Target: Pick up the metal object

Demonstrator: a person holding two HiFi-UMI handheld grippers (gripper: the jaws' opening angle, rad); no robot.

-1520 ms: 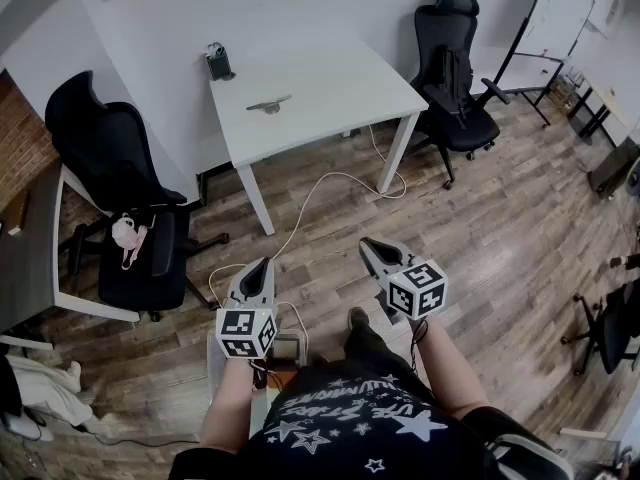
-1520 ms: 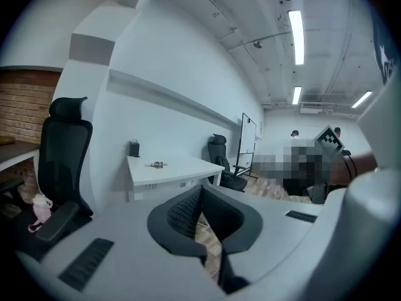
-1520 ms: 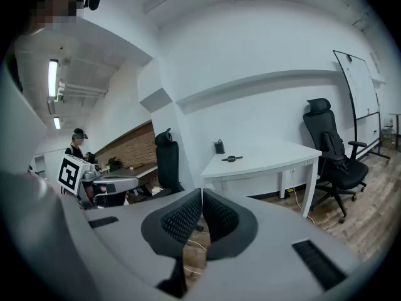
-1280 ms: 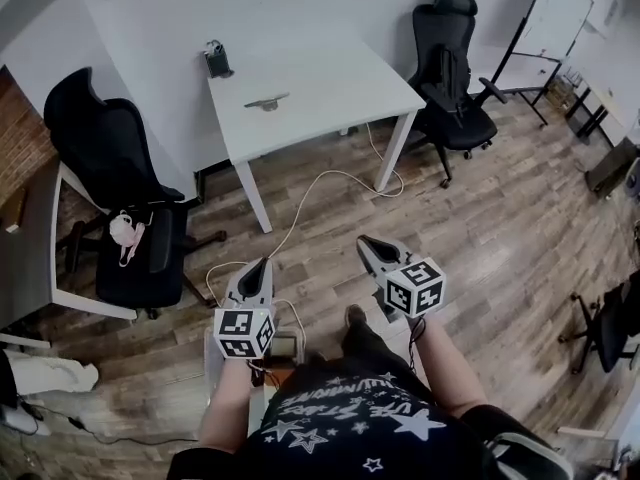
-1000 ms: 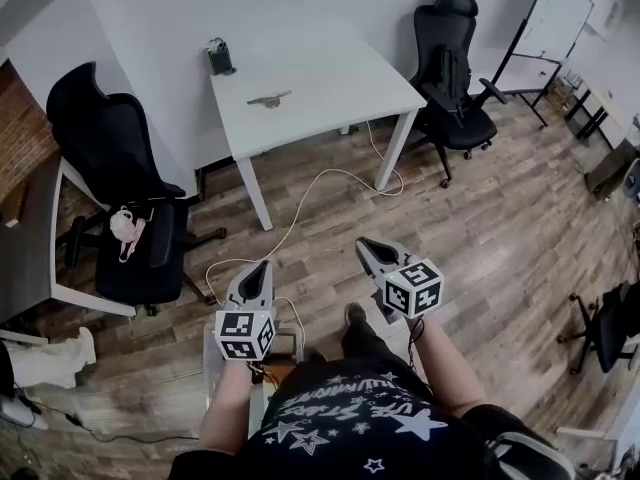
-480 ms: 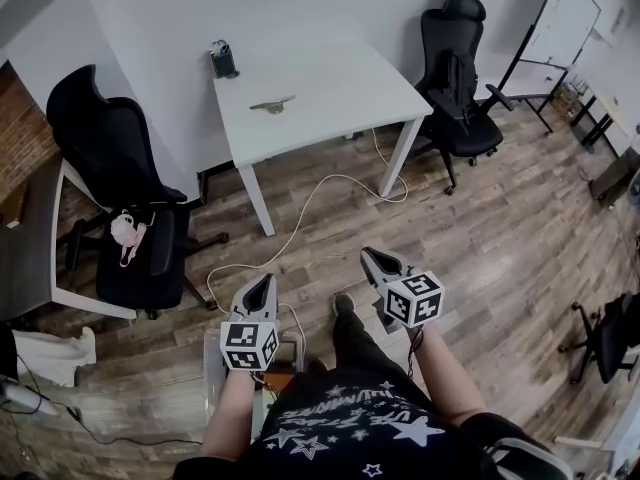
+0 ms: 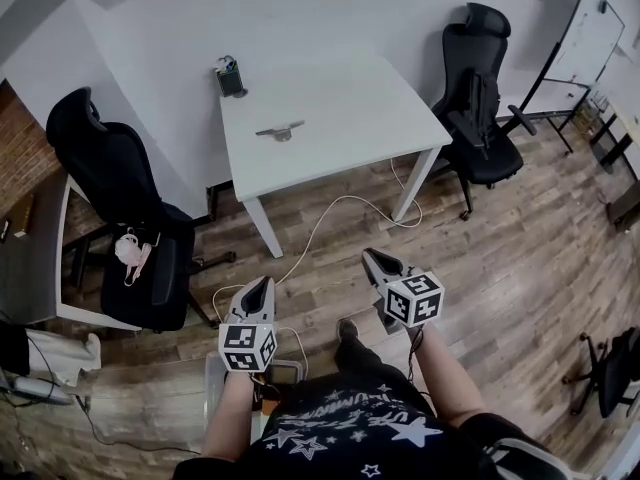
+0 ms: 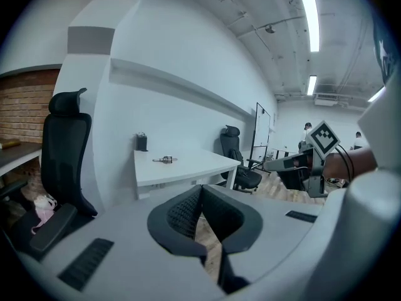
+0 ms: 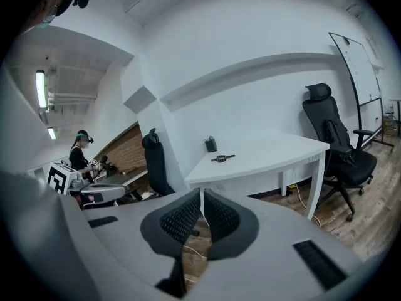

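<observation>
A small metal object (image 7: pixel 279 130) lies on the white table (image 7: pixel 350 118), towards its left side; it also shows as the metal object (image 8: pixel 164 160) and the metal object (image 9: pixel 222 158). Both grippers hang over the wooden floor, well short of the table. My left gripper (image 7: pixel 260 286) is shut and empty, its pads (image 8: pixel 188 209) meeting at the tips. My right gripper (image 7: pixel 373 259) is likewise shut with nothing between its pads (image 9: pixel 188 217).
A dark pen holder (image 7: pixel 231 76) stands at the table's back left. Black office chairs sit left (image 7: pixel 120 203) and right (image 7: pixel 485 88) of the table. A white cable (image 7: pixel 320 223) trails across the floor. A whiteboard (image 7: pixel 585 33) stands at the far right.
The head view has shifted, and the table and chairs now sit slightly lower and further right in it. Both grippers stay shut and keep about the same place.
</observation>
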